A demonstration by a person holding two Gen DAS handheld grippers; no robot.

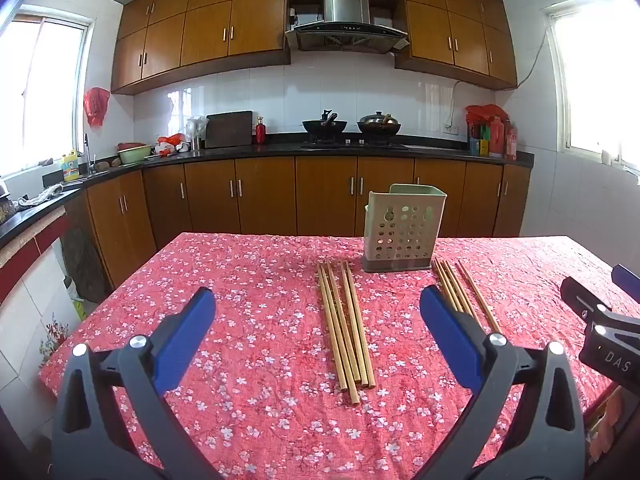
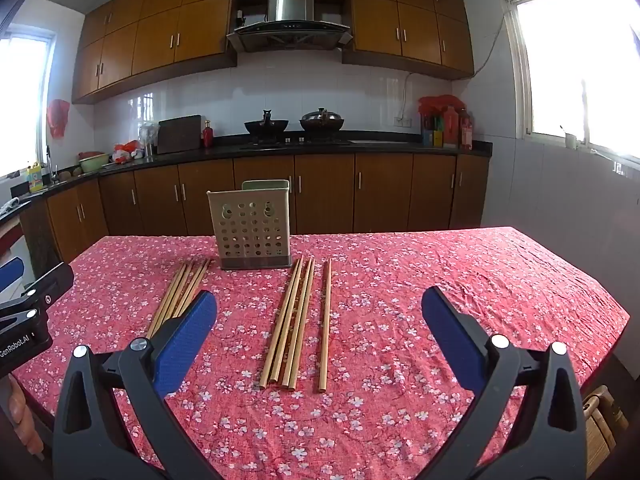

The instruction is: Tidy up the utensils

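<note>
Brown wall cabinets [image 1: 208, 36] and a range hood [image 1: 346, 20] hung above a black counter [image 1: 280, 149]; windows [image 2: 580, 64] admitted bright daylight.

Bright daylight from blown-out windows [image 1: 600, 92] at both sides. Glare on white wall tiles [image 1: 240, 100] beside the windows. Strong fisheye bending and dark corners. Sharp focus mid-frame; soft shadows under chopsticks [image 2: 288, 328].

Left tongs [image 1: 318, 316] wide open, nothing between the blue pads [image 1: 188, 328], tilted slightly down. Right tongs [image 2: 319, 316] same: fully spread, empty, slight downward tilt. Both side by side, near edge, apart.
</note>
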